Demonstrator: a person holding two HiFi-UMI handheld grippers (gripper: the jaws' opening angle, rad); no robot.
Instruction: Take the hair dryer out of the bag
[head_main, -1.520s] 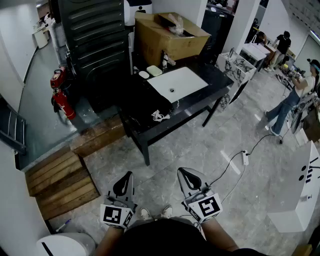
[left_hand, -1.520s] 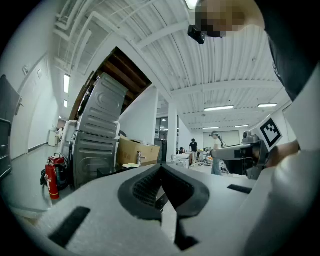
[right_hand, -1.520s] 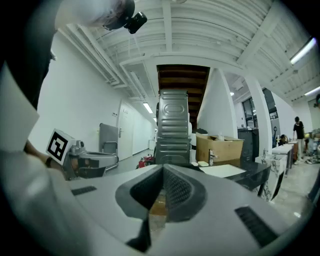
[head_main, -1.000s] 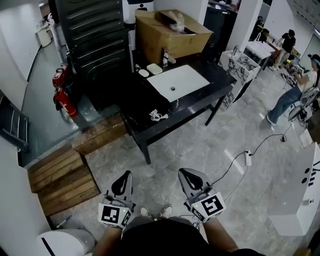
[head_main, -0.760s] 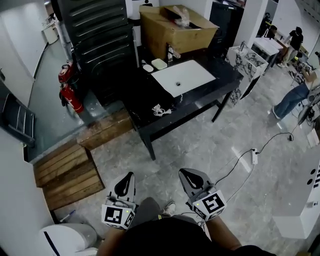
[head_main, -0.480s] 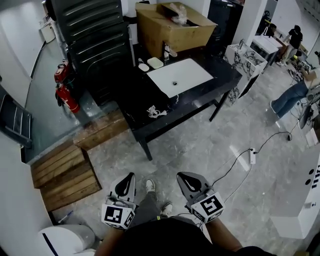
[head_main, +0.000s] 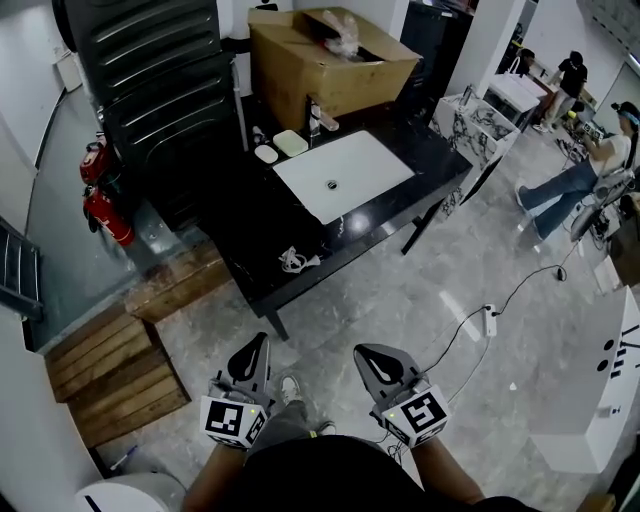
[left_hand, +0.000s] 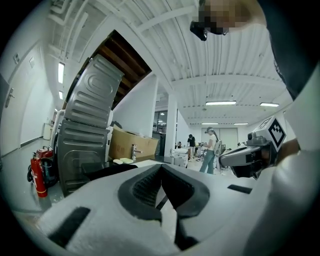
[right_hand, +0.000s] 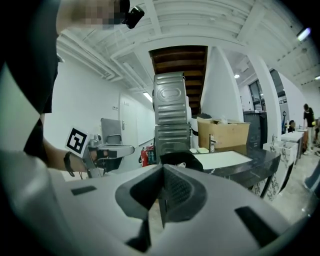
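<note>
Person is standing on the grey marble floor (head_main: 400, 290), holding both grippers out low in front, side by side. L gripper (left_hand: 161, 166) is showing its jaws pressed together w/ nothing between them. R gripper (right_hand: 162, 168) is the same: jaws tight against each other, nothing pinched. Both are pointing toward the black surface (head_main: 425, 165) and are well apart from it. The bag (right_hand: 181, 159) is lying as a dark, soft lump on the near-left part of that surface, black on black, so it's hard to pick out from above. The hair dryer isn't showing in any view, so can't tell if it's inside. Just beside the bag, a small white cable bundle (head_main: 293, 262) is lying near the front edge. A white rectangular basin (head_main: 345, 175) is sitting sunk into the middle of the surface, w/ only its drain hole showing inside. A metal tap (head_main: 318, 117) is standing at the basin's back edge. Next to the tap are two shallow dishes, a white dish (head_main: 266, 154) and a pale green dish (head_main: 291, 143); their contents are too small to tell. At the far end a big cardboard box (head_main: 330, 75) is standing w/ flaps open and crumpled clear plastic (head_main: 340, 30) poking out the top. Can't tell if it's on the surface or behind it. Left of it a tall ribbed metal cabinet (head_main: 160, 90) is standing, w/ two red fire extinguishers (head_main: 100, 195) at its foot.
</note>
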